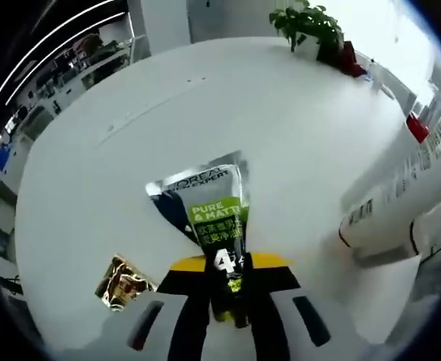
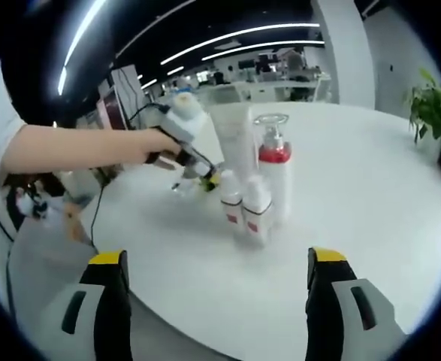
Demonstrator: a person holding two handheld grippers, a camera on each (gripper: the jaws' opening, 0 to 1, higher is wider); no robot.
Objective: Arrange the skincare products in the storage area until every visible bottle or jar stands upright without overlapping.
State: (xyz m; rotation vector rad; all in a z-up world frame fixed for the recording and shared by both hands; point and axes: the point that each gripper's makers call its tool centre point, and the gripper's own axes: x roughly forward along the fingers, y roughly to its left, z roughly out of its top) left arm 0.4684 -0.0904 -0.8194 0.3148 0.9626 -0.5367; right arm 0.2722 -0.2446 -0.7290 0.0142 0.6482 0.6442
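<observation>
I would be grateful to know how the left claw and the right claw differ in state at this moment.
The left claw is shut on the green-labelled tube, while the right claw is open and holds nothing. The left claw carries its tube just above the white table; the right claw faces the standing bottles from a distance. Both have black jaws with yellow tips.

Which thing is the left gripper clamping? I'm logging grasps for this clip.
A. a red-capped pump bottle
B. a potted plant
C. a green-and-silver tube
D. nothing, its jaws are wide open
C: in the left gripper view, the left gripper has its jaws closed on the lower end of the green-and-silver tube, which stands out over the white table.
</observation>
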